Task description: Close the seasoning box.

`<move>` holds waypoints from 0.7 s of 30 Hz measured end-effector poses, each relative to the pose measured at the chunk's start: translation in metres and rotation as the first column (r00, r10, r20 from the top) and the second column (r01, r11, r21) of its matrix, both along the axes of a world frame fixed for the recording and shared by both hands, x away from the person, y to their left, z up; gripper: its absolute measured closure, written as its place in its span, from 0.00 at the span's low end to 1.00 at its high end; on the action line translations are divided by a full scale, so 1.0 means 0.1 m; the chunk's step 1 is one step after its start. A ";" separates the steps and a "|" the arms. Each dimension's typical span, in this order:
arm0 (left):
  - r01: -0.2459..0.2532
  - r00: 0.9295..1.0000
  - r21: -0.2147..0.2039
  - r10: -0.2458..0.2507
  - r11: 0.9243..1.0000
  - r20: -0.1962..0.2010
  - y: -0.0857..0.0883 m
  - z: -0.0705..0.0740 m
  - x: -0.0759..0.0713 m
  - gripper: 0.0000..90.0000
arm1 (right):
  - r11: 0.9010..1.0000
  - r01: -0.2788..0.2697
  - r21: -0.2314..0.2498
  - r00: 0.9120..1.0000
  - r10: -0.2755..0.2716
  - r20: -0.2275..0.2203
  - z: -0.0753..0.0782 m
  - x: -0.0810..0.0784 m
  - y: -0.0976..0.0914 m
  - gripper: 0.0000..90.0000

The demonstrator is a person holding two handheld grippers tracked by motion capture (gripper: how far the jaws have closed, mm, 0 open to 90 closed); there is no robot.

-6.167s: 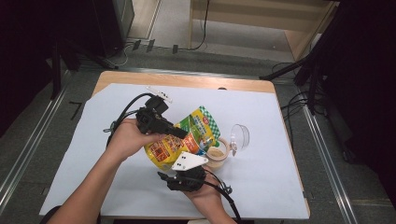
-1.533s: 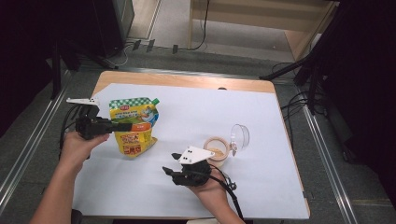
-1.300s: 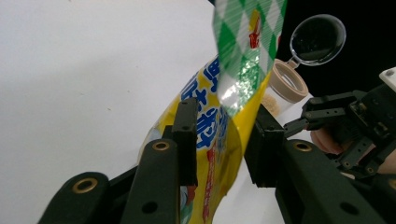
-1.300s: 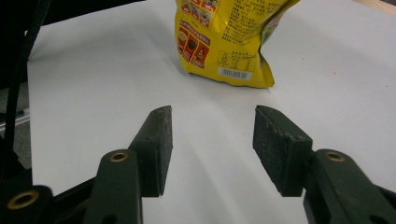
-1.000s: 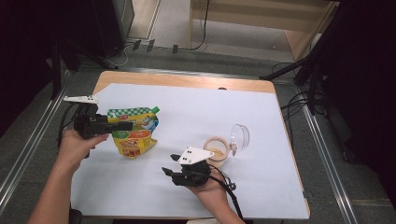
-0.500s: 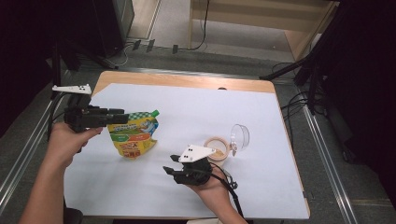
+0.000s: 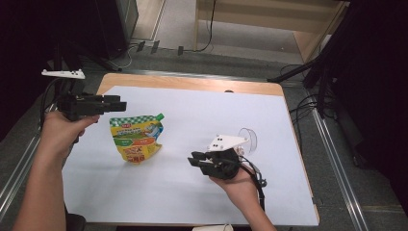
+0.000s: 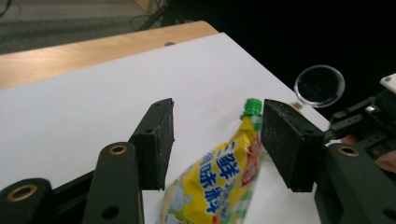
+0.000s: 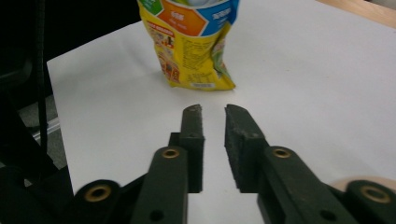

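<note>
White paper sheet (image 7: 202, 125) covers a wooden table (image 7: 192, 83); dark surroundings, grey floor with cables behind.

Left gripper (image 7: 118, 104): jaws stand well apart and have just been opening. Nothing pressed between the pads. In the left gripper view the pads (image 8: 156, 135) frame the green-capped top of the pouch (image 8: 219, 177), which lies on the sheet below and beyond them, apart from both pads. Gripper is held level above the table's left edge, jaws pointing toward the table's middle, just above and left of the pouch's top edge in the high view.

Right gripper (image 7: 193, 160): jaws have just been closing; a narrow gap remains between the pads (image 9: 192, 126) in the right gripper view, with only bare paper seen through it. Nothing held. Jaws point left toward the pouch, which lies ahead with clear paper between.

Pouch (image 7: 136, 137): yellow and green spouted pack, lying flat on the left half of the sheet, green cap toward the upper right, bottom edge toward the person. Untouched by either gripper.

Clear round lid (image 7: 248, 139) stands on edge just behind the right gripper, near the middle-right of the sheet.
</note>
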State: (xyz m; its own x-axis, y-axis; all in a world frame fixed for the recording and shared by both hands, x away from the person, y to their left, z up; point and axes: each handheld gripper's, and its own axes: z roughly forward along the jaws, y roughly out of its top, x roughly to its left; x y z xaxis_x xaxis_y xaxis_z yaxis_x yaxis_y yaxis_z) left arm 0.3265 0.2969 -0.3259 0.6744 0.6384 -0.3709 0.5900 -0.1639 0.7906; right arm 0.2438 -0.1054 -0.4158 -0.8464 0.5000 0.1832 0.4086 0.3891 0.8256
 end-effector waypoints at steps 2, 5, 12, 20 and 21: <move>-0.008 1.000 0.015 0.008 1.000 -0.004 0.02 -0.03 0.02 0.49 | 1.000 0.015 -0.002 1.000 -0.015 -0.012 0.04 0.02 -0.07 0.92; -0.021 1.000 0.018 0.022 1.000 -0.013 0.05 -0.10 0.06 0.48 | 1.000 0.029 -0.001 0.999 -0.029 -0.013 0.09 0.04 -0.16 0.97; -0.050 0.998 0.038 0.051 0.998 -0.024 0.11 -0.25 0.11 0.46 | 0.999 0.047 0.000 0.999 -0.047 -0.011 0.20 0.07 -0.34 1.00; -0.050 0.997 0.062 0.054 0.997 -0.049 0.10 -0.40 0.16 0.45 | 0.998 0.061 0.002 0.998 -0.061 -0.022 0.26 0.11 -0.45 1.00; -0.047 0.997 0.073 0.051 0.996 -0.051 0.09 -0.41 0.17 0.45 | 0.998 0.066 0.005 0.998 -0.065 -0.021 0.26 0.12 -0.46 1.00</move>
State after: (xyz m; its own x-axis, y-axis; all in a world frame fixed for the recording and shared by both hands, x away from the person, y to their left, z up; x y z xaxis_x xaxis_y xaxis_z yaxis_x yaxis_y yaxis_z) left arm 0.3434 0.3058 -0.3670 0.6224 0.6964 -0.3573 0.6391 -0.1886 0.7457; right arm 0.2554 -0.1517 -0.3895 -0.8078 0.5532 0.2036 0.4506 0.3566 0.8184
